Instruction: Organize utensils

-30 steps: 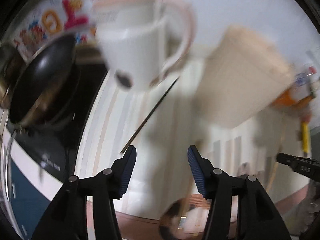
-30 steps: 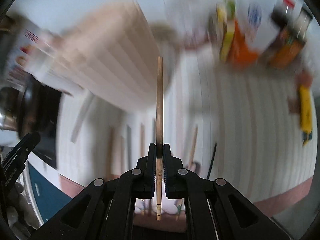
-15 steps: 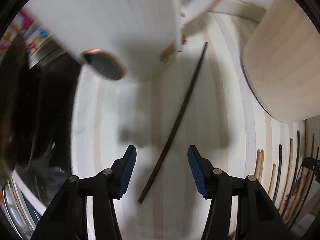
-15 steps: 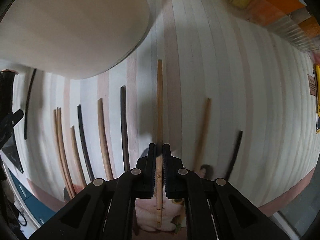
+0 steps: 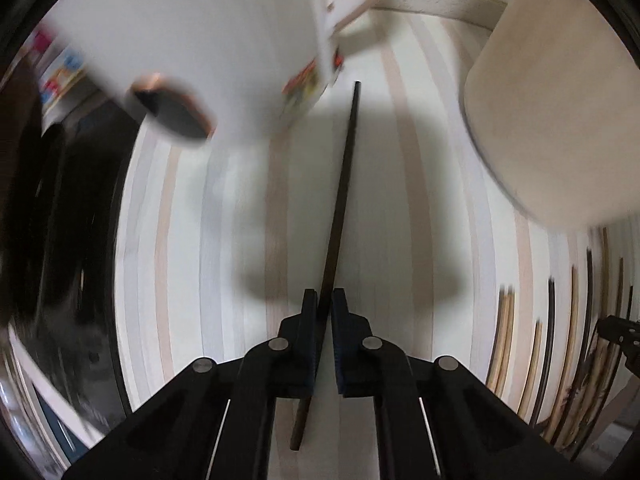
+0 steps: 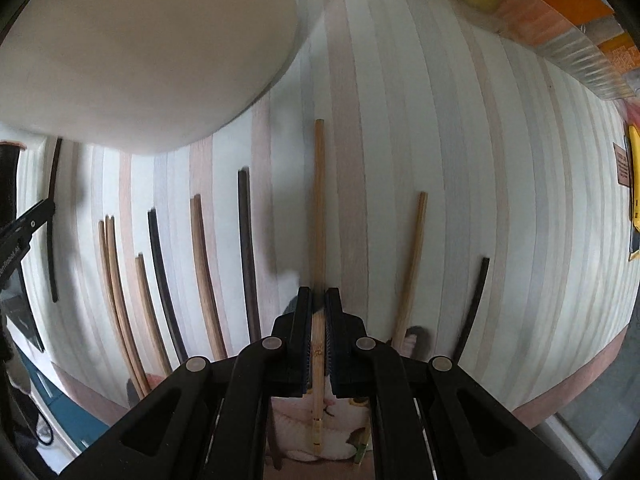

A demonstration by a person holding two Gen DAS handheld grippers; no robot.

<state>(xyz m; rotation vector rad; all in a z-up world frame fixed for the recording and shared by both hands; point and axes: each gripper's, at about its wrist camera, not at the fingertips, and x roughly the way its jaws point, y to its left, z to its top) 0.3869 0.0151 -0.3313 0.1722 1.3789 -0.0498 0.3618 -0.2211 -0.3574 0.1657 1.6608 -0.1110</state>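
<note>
Left gripper [image 5: 325,300] has just snapped closed on the dark chopstick [image 5: 342,208], centre frame, its far tip reaching up under the white mug [image 5: 200,40]. One picked, then. Over to the right gripper [image 6: 318,300]: pressed tight on a pale bamboo chopstick [image 6: 319,208] standing mid-frame. And look at the backlog: a fan of loose chopsticks [image 6: 160,272] across the lower left of the striped mat [image 6: 480,160], two more lower right. Early days, I'd say; nothing sits in the beige holder [image 6: 140,48] yet, as far as one can see.
</note>
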